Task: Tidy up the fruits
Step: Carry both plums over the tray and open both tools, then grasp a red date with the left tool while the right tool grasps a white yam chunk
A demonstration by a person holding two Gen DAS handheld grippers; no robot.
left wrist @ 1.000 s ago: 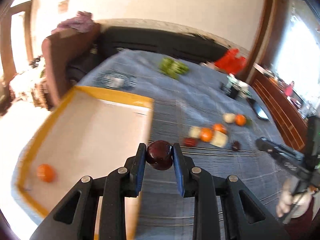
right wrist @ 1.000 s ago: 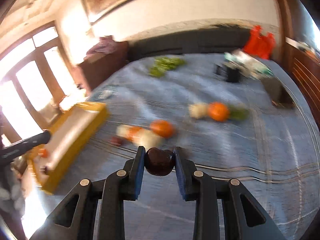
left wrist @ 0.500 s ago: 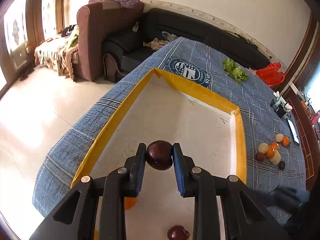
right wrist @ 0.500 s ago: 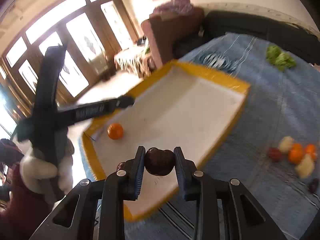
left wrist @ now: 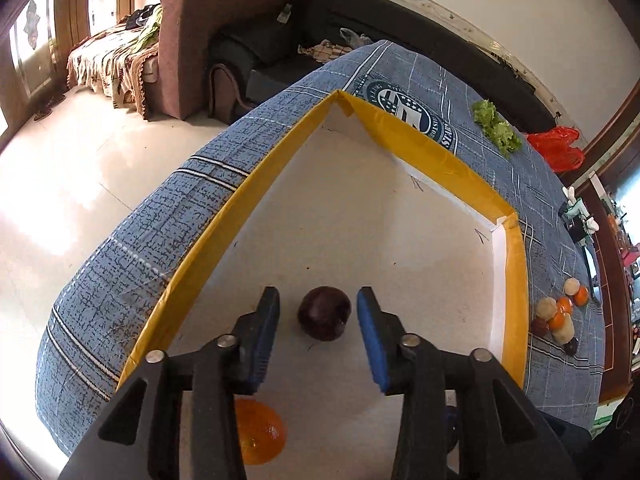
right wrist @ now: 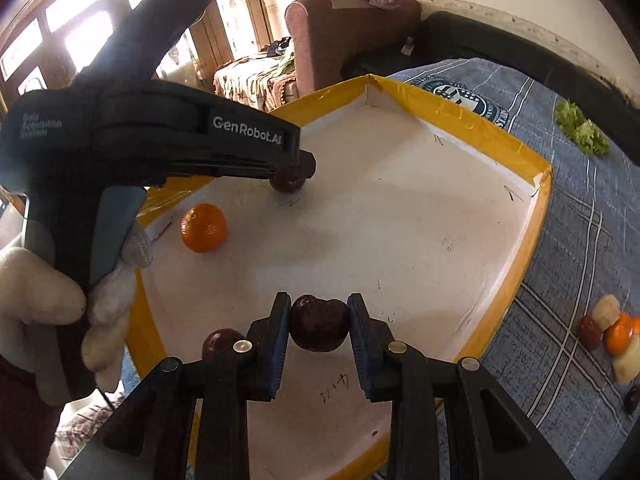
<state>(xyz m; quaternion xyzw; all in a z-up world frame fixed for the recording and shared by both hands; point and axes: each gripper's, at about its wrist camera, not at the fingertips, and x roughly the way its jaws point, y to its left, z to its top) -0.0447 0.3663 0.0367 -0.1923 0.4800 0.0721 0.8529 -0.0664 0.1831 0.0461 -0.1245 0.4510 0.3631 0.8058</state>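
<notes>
In the left wrist view, the left gripper point(left wrist: 318, 312) has just been opening: its blue pads stand spread, clear of the dark red round fruit point(left wrist: 325, 313) that rests between them on the white floor of the yellow-edged tray point(left wrist: 424, 152). A round orange fruit point(left wrist: 259, 432) lies half hidden under the fingers. Only the right wrist view shows a white-gloved hand point(right wrist: 52, 300) holding that tool. There the right gripper point(right wrist: 319, 328) pinches a second dark red fruit point(right wrist: 318, 328) above the tray, and a third dark fruit point(right wrist: 220, 342) lies beside it.

Dark plums point(left wrist: 324, 313) point(right wrist: 318, 328), orange point(right wrist: 203, 227) in tray point(right wrist: 472, 132).
</notes>
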